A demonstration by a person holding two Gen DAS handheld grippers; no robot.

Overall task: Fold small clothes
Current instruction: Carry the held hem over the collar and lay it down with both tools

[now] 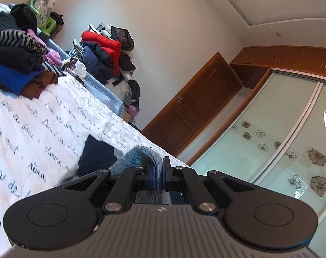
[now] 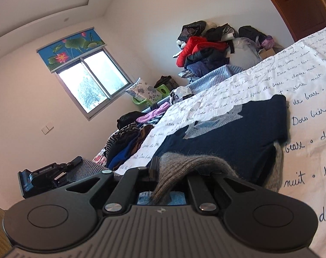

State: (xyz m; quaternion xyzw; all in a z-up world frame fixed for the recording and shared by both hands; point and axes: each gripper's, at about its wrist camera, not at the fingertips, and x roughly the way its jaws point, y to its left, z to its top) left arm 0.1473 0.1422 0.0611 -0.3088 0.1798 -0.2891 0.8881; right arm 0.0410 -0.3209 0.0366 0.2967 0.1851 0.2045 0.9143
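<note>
A small navy knit sweater [image 2: 238,135] with a pale grey-blue patch on its front lies flat on the white bed cover with script print [image 2: 309,99]. My right gripper [image 2: 171,172] is shut on its grey ribbed hem [image 2: 184,167], which bunches over the fingers and hides the right one. In the left wrist view my left gripper [image 1: 158,173] is shut on a blue-grey knit edge [image 1: 139,154] of the same sweater, whose navy body [image 1: 96,157] lies just beyond on the cover [image 1: 44,129].
A heap of unfolded clothes [image 1: 16,64] lies at the far end of the bed, also seen in the right wrist view [image 2: 128,142]. A second pile with a red jacket [image 1: 107,47] stands by the wall. A black device [image 2: 46,176] rests left of the bed.
</note>
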